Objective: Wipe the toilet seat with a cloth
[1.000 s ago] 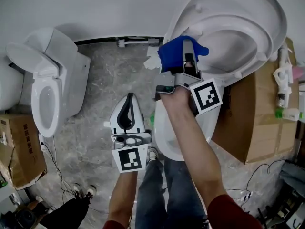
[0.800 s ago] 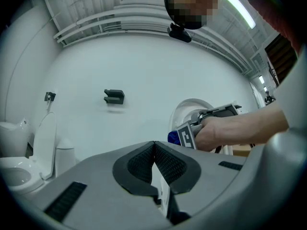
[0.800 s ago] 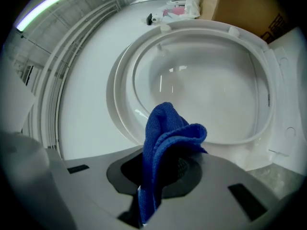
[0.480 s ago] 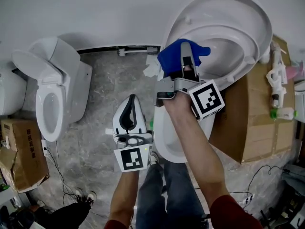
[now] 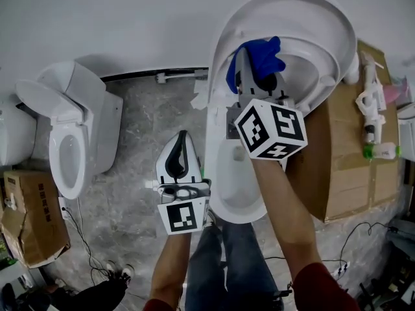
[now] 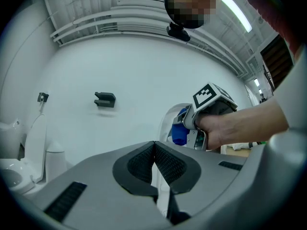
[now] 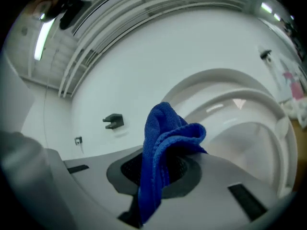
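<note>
Right gripper: the right gripper (image 7: 160, 158) has its jaws clamped on a bunched cloth, held up at the level of the raised seat, I'd judge so the fabric leads and the hard jaws stay off the plastic.
Cloth: the blue cloth (image 7: 165, 138) is a soft looped weave. It is folded over itself, one fold standing proud of the jaws and a tail hanging below. It sits right up by the seat's left side, but I can't tell whether it touches.
Toilet seat: the toilet seat (image 5: 322, 57) is a glossy white oval ring, tipped up against its lid (image 5: 292, 8), which puts the ring's face towards the person for wiping.
Left gripper: the left gripper (image 6: 154, 152) has its ribbed black pads pressed together with nothing between them. It waits low beside the bowl, apparently just kept clear.
Bowl: the toilet bowl (image 5: 237, 193) is smooth white ceramic and stands open below the seat.
Surroundings: a grey marbled floor (image 5: 142, 115), a second toilet (image 5: 65, 148) well apart at the left, and a cardboard box (image 5: 343, 161) just beside the bowl.
</note>
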A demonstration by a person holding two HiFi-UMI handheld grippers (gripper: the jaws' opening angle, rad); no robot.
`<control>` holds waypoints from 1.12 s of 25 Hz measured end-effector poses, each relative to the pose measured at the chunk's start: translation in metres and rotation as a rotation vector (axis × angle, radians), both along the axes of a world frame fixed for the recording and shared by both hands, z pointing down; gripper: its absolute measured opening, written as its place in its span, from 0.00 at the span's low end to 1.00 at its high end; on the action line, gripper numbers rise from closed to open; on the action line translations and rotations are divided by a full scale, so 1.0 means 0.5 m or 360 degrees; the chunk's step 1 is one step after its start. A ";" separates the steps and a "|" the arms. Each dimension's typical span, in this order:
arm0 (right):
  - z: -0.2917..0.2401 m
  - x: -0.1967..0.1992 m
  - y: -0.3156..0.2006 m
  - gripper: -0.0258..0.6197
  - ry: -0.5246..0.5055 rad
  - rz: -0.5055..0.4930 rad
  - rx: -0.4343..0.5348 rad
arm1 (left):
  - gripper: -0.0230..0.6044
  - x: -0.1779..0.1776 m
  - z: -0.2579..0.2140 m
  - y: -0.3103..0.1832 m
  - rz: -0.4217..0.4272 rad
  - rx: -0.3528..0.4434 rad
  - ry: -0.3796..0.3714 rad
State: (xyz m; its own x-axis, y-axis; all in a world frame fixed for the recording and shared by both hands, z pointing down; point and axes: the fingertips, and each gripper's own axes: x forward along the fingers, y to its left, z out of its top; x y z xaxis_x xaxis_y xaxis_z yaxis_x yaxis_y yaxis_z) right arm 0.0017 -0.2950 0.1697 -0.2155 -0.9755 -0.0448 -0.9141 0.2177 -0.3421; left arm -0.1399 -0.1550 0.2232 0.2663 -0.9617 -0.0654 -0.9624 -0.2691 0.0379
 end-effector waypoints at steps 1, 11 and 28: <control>-0.002 0.005 0.000 0.12 0.0117 0.0015 0.0001 | 0.06 0.006 0.002 -0.001 0.0008 -0.0007 0.0002; -0.036 0.141 0.003 0.12 0.0400 0.0160 0.0031 | 0.06 0.084 0.005 -0.021 0.0093 0.0015 -0.0018; -0.006 0.340 0.043 0.13 0.0513 0.0254 0.0001 | 0.06 0.241 0.043 -0.053 0.0278 -0.0028 -0.0007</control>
State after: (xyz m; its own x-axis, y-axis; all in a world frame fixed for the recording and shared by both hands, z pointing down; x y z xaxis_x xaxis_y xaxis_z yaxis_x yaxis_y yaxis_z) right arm 0.1719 -0.2736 0.1664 -0.0638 -0.9980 -0.0001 -0.9975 0.0637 -0.0308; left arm -0.0196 -0.1816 0.2447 0.4299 -0.9017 -0.0473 -0.9011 -0.4317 0.0400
